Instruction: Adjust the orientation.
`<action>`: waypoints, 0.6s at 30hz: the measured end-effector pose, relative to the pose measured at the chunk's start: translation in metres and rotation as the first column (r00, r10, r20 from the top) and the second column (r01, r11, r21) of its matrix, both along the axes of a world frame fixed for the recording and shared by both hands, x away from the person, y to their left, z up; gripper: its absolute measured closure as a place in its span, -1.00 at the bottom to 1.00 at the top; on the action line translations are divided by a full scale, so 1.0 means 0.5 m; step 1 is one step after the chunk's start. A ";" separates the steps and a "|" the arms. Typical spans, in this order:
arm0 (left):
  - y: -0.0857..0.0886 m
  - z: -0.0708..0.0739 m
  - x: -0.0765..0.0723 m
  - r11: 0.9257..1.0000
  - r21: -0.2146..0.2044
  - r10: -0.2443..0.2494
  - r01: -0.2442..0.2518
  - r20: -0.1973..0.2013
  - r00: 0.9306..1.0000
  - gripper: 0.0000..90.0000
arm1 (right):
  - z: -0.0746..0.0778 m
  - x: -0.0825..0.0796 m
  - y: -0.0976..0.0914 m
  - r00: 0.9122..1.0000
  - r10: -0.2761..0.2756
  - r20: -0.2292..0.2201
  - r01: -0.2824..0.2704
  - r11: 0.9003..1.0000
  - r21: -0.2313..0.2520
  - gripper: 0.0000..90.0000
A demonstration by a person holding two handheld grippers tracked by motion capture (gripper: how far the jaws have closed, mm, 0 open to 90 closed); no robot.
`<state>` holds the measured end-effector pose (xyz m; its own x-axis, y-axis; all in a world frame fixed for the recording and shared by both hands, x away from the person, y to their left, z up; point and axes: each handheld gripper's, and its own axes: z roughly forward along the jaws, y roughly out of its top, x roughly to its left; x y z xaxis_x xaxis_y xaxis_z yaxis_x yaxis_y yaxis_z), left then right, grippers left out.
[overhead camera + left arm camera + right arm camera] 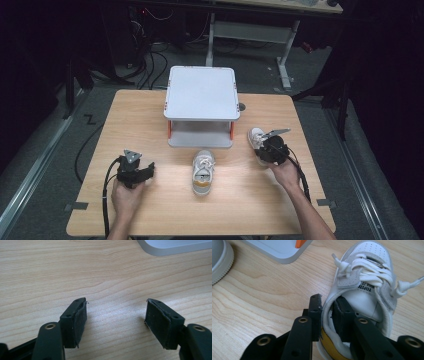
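- Black pads of the right gripper (326, 312) sit closest to the lens in the right gripper view, pinching the padded collar of the right-hand sneaker (364, 290): one jaw stands outside the shoe wall, the other inside the opening, and the wall is squeezed thin between them.
- That sneaker (258, 141) lies at the right of the table (150, 210), just off the near right corner of the small grey two-tier shelf (201, 93), which stands on orange posts.
- Its long axis runs from the gripped heel away to the far side; the toe and the white laces point away from the hand, so the shoe extends straight ahead of the jaws.
- In the high view the right gripper (272, 150) covers the heel end, with the person's right hand (286, 172) just behind it, on the near side.
- A second sneaker (203, 171) lies at the table's middle, toe toward the shelf, well apart from both grippers.
- By my reading, the lower tier's opening lies to the far left of the held shoe, so a lift and a leftward carry would be needed to shelve it.
- Left gripper (134, 171) rests at the near left, jaws spread wide with bare wood between the pads (76, 321); the middle sneaker is the nearer one to it.
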<state>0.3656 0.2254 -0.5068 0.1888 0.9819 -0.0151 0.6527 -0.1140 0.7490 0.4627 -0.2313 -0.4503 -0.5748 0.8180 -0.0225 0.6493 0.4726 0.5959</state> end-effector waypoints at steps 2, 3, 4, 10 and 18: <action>0.000 0.000 0.000 1.000 0.000 0.000 0.000 0.001 1.000 -0.25 | 0.000 0.000 -0.002 1.000 0.000 -0.002 0.000 1.000 0.003 0.74; 0.000 0.000 0.000 1.000 0.000 0.000 0.000 0.001 1.000 -0.25 | 0.001 -0.001 -0.003 1.000 0.008 0.006 -0.008 1.000 -0.002 0.77; 0.000 0.000 0.000 1.000 0.001 0.001 -0.001 -0.001 1.000 -0.25 | 0.001 -0.001 -0.003 1.000 0.009 0.011 -0.009 1.000 0.000 0.78; 0.000 0.000 0.000 1.000 0.001 0.000 0.000 0.000 1.000 -0.25 | 0.006 -0.007 -0.001 0.999 0.021 0.035 -0.021 1.000 0.015 0.81; -0.001 0.000 0.000 1.000 0.003 0.000 0.000 0.000 1.000 -0.25 | 0.025 -0.027 0.005 0.997 0.041 0.065 -0.042 0.999 0.020 0.82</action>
